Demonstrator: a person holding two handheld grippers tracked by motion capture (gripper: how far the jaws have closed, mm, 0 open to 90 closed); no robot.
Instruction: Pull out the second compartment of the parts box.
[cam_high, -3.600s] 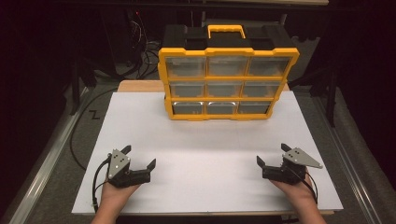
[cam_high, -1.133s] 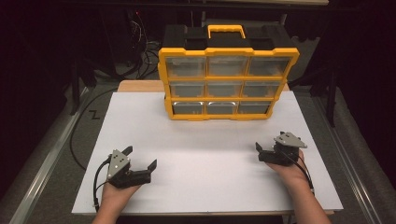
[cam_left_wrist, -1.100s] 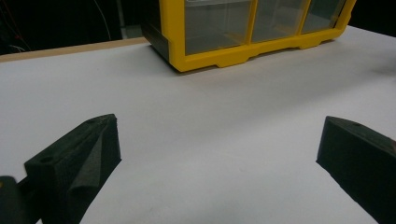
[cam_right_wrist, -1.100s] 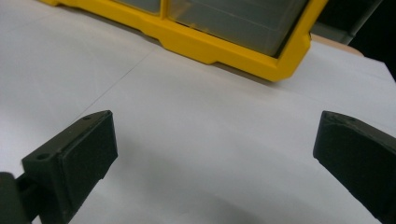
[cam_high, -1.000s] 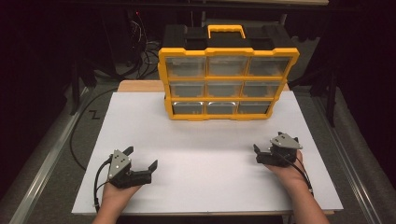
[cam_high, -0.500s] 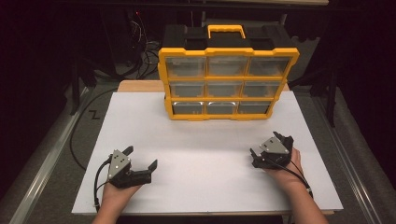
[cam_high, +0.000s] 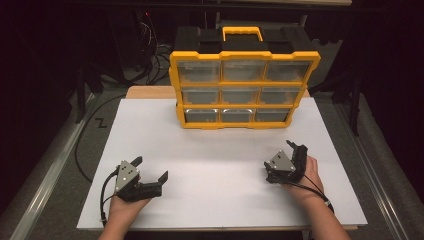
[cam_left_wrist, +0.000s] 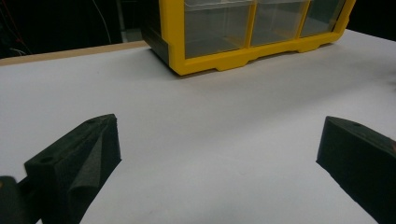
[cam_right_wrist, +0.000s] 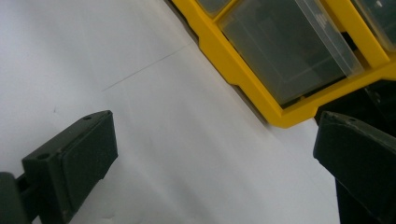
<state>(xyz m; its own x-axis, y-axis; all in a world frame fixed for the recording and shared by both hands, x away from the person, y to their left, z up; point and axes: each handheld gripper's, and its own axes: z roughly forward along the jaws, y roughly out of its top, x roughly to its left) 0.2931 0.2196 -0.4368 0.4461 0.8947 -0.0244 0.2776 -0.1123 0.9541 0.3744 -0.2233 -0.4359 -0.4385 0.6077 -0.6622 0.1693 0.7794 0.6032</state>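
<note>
Dark room all around, with one white table (cam_high: 220, 150) lit up in the middle and a wooden edge peeking out behind it. At the far side of the table stands one yellow-framed organizer case (cam_high: 243, 87) with a black body and a yellow carry handle on top, upright, its face of clear drawers toward the person. I count nine drawers, three rows of three. Two grippers are in play, one per hand. The left gripper (cam_high: 150, 175) sits low at the near left of the table, jaws wide apart with nothing between them; in the left gripper view the case's bottom row (cam_left_wrist: 252, 28) is ahead and off to the right, well apart. The right gripper (cam_high: 292, 150) is lifted a bit and rolled in the hand, jaws also spread and empty. In the right gripper view the lower corner of the case (cam_right_wrist: 285, 70) looks fairly near, tilted because the camera is rolled. So the case lies forward and slightly inward from the right gripper, and the right hand is clearly the nearer one, with the bottom right drawer (cam_high: 272, 115) the closest target. The case's long axis runs left to right across the table, so I'd guess any reach goes straight ahead at that face. Can't tell what's inside the drawers.
</note>
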